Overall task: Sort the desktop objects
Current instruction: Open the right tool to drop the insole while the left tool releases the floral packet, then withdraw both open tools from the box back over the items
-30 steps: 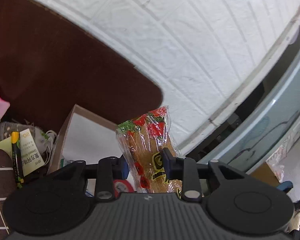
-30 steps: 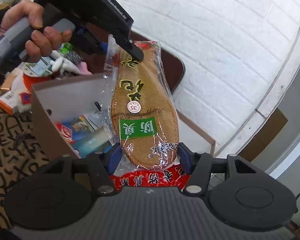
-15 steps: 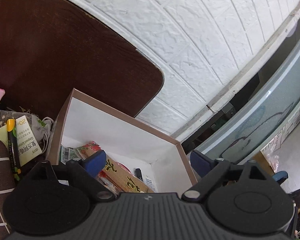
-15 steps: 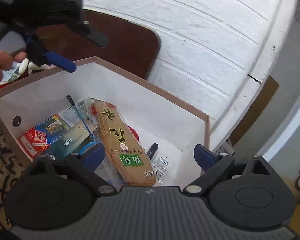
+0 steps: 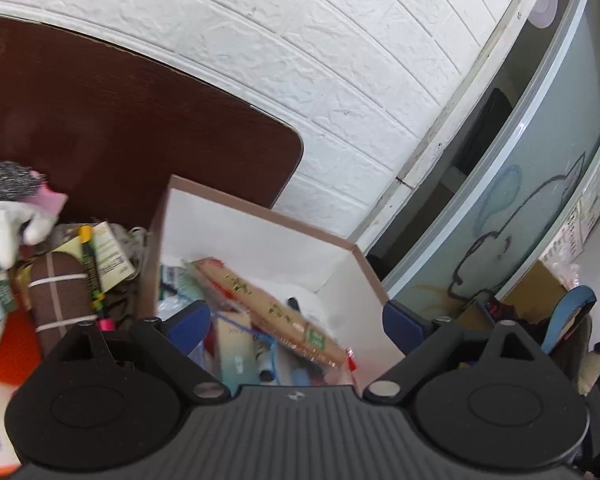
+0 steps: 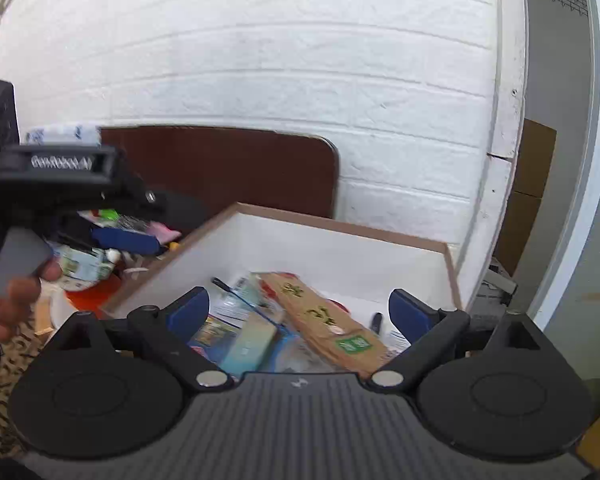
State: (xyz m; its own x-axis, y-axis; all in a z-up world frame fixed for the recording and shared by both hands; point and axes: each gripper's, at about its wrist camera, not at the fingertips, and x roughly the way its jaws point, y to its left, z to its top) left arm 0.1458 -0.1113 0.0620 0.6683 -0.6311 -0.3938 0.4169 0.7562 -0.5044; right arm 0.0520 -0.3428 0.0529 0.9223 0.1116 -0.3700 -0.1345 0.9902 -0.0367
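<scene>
The packaged cork insoles (image 5: 268, 304) lie slanted inside the cardboard box (image 5: 260, 210), on top of other items. My left gripper (image 5: 296, 318) hovers over the box's near side, open, nothing between its blue pads. Seen from the right wrist, the same insole pack (image 6: 324, 316) rests in the white-lined box (image 6: 340, 226). My right gripper (image 6: 300, 310) stands open above it, holding nothing. A hand (image 6: 12, 300) holds the left gripper at the left edge of the right wrist view, where one of its blue fingers (image 6: 124, 237) shows.
Clutter lies left of the box: a brown checked pouch (image 5: 60, 296), a yellow-capped pen (image 5: 90, 268), an orange item (image 5: 12, 344) and a white plush toy (image 5: 4, 228). Small boxes (image 6: 248, 344) fill the carton. The dark brown tabletop (image 5: 120, 128) meets a white brick wall.
Both grippers, shut on the insole pack above the box a second ago, have opened. The pack now lies in the box. The left gripper has drawn away to the left.
</scene>
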